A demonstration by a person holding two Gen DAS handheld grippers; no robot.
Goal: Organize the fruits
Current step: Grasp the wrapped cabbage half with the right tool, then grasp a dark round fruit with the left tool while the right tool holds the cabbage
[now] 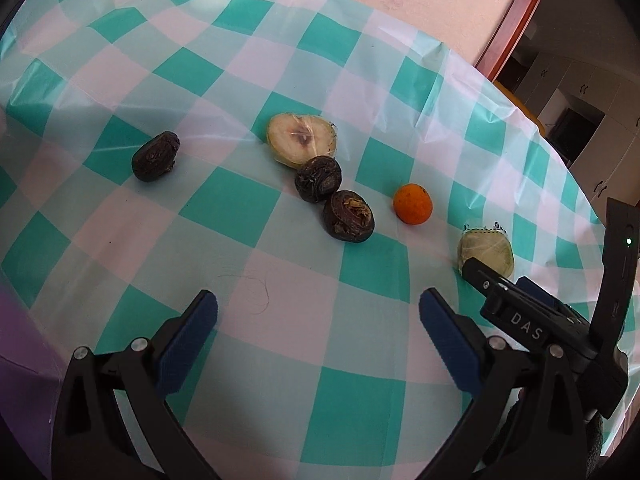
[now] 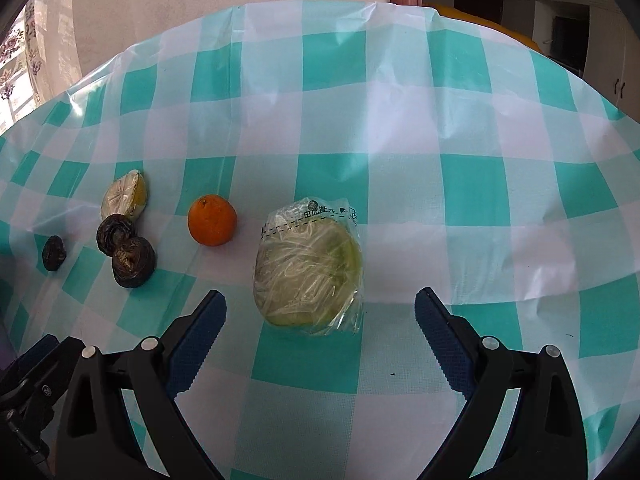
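Note:
On the green-checked tablecloth point(image 1: 224, 208) lie a wrapped pale fruit half point(image 1: 301, 139), three dark wrinkled fruits, one apart at the left point(image 1: 156, 156) and two touching point(image 1: 319, 179) point(image 1: 349, 216), a small orange point(image 1: 413, 204), and a plastic-wrapped green fruit half point(image 1: 486, 252). My left gripper point(image 1: 318, 304) is open and empty, short of the dark fruits. My right gripper point(image 2: 320, 304) is open, its jaws on either side of the near end of the wrapped green half point(image 2: 308, 272), not touching it. The orange point(image 2: 212, 220) lies to its left.
The table's far edge point(image 2: 320, 4) meets a pink wall. A wooden door frame point(image 1: 516, 16) and kitchen cabinets point(image 1: 580, 120) stand at the right. The right gripper's body point(image 1: 560, 328) shows at the lower right of the left wrist view.

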